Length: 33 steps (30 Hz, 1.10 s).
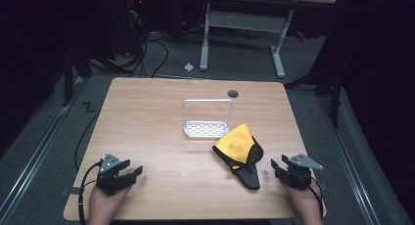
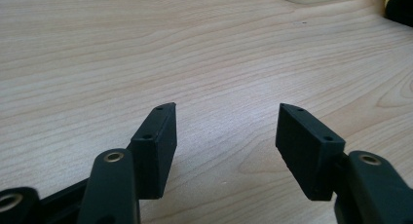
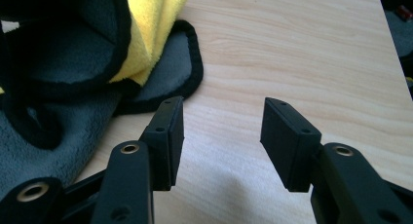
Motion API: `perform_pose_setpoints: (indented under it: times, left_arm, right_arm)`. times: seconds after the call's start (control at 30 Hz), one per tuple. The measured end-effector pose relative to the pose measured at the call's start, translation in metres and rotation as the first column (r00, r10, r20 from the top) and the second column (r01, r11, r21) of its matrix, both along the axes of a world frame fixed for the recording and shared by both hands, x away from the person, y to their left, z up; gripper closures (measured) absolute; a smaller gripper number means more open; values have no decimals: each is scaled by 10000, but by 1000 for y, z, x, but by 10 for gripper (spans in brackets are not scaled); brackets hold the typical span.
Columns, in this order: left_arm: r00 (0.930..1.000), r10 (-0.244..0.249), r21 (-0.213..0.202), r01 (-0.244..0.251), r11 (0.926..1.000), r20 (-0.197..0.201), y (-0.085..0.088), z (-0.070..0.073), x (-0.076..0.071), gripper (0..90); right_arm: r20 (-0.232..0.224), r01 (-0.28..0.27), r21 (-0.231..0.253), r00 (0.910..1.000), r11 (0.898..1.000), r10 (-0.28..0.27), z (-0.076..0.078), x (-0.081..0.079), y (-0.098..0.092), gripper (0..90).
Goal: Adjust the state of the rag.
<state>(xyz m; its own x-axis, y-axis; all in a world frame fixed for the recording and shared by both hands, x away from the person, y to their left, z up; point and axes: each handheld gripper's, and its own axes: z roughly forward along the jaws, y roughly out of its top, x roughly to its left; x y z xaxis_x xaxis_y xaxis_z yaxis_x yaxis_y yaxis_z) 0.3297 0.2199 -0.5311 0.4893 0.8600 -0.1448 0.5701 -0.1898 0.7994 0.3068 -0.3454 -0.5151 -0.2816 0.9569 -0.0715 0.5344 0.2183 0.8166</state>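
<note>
Your 2 grippers sit low in the high view, and neither has anything in it. The left gripper (image 1: 128, 175) rests at the lower left of the frame, jaws spread apart over bare table (image 1: 161, 112); in the left gripper view you see wood grain between its black pads (image 2: 155, 146). The right gripper (image 1: 277, 167) is at the lower right, jaws also wide apart and empty.

The cloth (image 1: 241, 151), yellow on 1 face and grey with a black hem on the other, lies crumpled right of centre in the high view, just beside the right gripper and well apart from the left. Above it, near the middle of the frame, stands a small white rack (image 1: 207, 118) with a tall wire handle; the cloth's upper tip lies very close to its lower right corner.

The cloth looks like the thing to pick up, and the right gripper is the natural one to start. In the right gripper view the cloth (image 3: 87, 58) fills the upper left, with its black hem close to the left pad (image 3: 168, 136). Swing toward that hem, keep the jaws wide until 1 pad slides under the edge, and pinch a single layer, not the whole bunch. Lift slowly so the folds fall open and do not drag against the rack.
</note>
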Motion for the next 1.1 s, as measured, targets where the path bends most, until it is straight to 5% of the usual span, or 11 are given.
perform_pose_setpoints:
  times: [0.2, 0.4, 0.67, 0.83, 1.1]
  left_arm:
    - [9999, -87, -109, 88, 9999, 98, 0, 0, -2, 409]
    - [9999, -145, -125, 146, 9998, 91, -1, 0, -3, 407]
    - [9998, -209, -235, 211, 9995, 63, -2, -1, -3, 413]
    - [9998, -188, -273, 189, 9994, 44, -3, 0, -3, 411]
    - [9994, -326, -465, 322, 9984, -78, -4, 0, -4, 412]
  right_arm:
    - [253, -210, 344, 9995, 9992, 202, 11, 5, 6, 540]
    - [583, -641, -595, 9960, 9962, 676, 25, 14, 18, 557]
    - [369, -1061, 104, 9937, 9943, 1056, 63, 49, 35, 591]
    - [-273, -1441, 44, 9892, 9896, 1441, 65, 71, 46, 751]
    - [-1974, -1943, -206, 9624, 9807, 1865, 25, 82, 61, 849]
